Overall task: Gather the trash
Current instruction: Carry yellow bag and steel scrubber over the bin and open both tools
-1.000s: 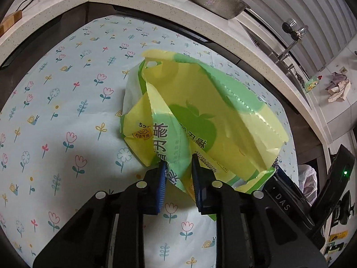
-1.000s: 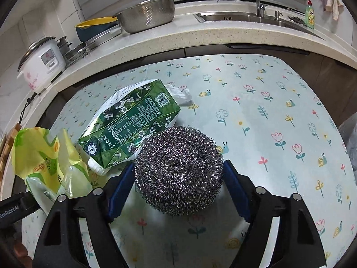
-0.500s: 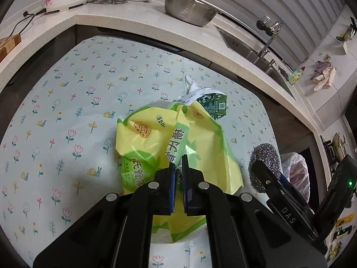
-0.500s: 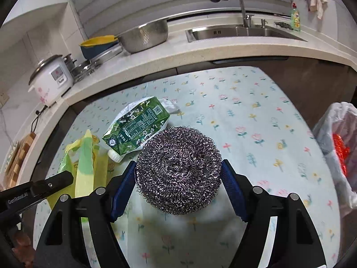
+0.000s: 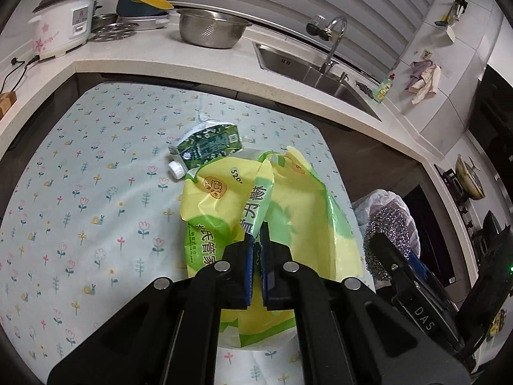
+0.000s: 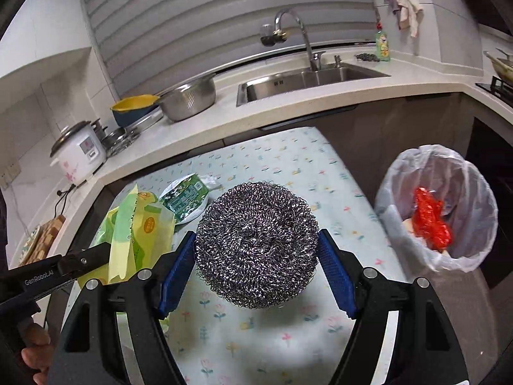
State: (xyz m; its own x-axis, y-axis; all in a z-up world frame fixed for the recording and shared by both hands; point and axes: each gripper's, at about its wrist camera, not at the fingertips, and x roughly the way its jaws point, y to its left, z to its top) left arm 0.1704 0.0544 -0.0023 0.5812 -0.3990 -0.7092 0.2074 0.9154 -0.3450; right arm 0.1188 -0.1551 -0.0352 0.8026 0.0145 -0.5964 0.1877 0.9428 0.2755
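Steel wool scourer: round, dome-shaped coil of shiny wire, springy and tangled. Right gripper clamped on it, blue ribbed pads pressing both flanks; scourer held clear above the table.

Plastic wrapper: thin, crinkled yellow-and-green film, printed characters, folds standing up in peaks. Left gripper pinched tight on a green fold of it, jaws all but touching; the rest of the wrapper hangs loose around and below the jaws.

Carton: green, flattened, white screw cap at its near corner, lying on its side on the table just beyond the wrapper. Crumpled clear film at its far end.

Table: covered in smooth pale cloth with small flower and snail print.

Trash bin: lined with translucent white bag, standing beside the table's right edge. Inside: a crumpled red wrapper and some pale scraps underneath, not identifiable.

Surroundings: speckled stone counter wraps behind the table. On it a white rice cooker, a perforated steel colander, a yellow-and-blue basin. Steel sink with curved faucet; green dish-soap bottle at its right corner. Cloth hanging on the wall above.

From the right wrist view, the left gripper and wrapper sit left of the scourer, partly hiding the carton.
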